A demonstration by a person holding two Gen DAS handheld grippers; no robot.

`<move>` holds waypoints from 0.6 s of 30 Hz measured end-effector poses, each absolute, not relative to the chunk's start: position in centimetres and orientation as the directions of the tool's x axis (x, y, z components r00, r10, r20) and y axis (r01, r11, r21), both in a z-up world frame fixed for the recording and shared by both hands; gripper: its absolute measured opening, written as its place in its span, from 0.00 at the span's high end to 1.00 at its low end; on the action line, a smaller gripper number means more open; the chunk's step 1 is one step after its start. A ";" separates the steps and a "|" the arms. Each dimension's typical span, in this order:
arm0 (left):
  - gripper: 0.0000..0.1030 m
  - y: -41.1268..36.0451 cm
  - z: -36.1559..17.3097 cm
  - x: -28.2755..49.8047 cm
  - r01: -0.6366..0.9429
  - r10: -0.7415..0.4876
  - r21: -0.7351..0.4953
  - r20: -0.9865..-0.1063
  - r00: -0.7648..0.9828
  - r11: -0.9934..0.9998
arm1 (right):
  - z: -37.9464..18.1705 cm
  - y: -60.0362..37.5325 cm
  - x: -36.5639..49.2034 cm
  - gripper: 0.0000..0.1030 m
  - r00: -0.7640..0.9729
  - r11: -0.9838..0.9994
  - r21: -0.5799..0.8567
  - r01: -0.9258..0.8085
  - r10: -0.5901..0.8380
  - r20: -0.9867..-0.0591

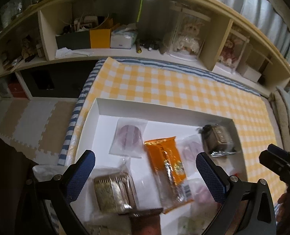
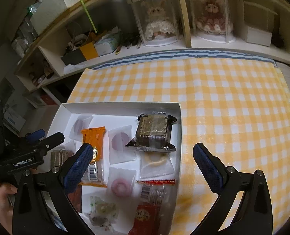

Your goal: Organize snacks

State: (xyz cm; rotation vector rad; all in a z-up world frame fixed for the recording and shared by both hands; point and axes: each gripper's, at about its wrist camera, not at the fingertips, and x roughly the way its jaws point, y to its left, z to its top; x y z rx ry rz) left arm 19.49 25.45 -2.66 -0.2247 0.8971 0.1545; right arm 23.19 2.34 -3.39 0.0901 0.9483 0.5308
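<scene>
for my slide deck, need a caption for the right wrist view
Open right gripper above a white box of wrapped snacks on yellow checked cloth.

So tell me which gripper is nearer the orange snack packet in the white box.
Left. The left gripper hangs open directly over the orange snack packet, which lies between its fingers in its own view. The right gripper is open further right, over the box's right wall.
</scene>
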 end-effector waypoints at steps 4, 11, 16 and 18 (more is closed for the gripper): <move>0.00 24.0 -0.9 18.2 -0.229 0.043 -0.123 -0.791 0.610 0.966 | -2.3 1.4 21.9 0.00 0.478 0.873 0.291 -0.391 0.463 -0.746; 0.00 20.4 3.9 14.6 -0.208 0.063 -0.098 -0.757 0.651 0.973 | 0.2 -1.1 19.3 0.00 0.521 0.882 0.271 -0.386 0.451 -0.725; 0.00 17.9 6.5 11.1 -0.204 0.081 -0.075 -0.744 0.664 0.976 | 1.9 -2.5 16.9 0.00 0.546 0.885 0.256 -0.389 0.446 -0.709; 0.00 16.9 7.8 9.4 -0.203 0.090 -0.065 -0.738 0.669 0.977 | 2.7 -3.1 15.8 0.00 0.555 0.884 0.253 -0.393 0.447 -0.702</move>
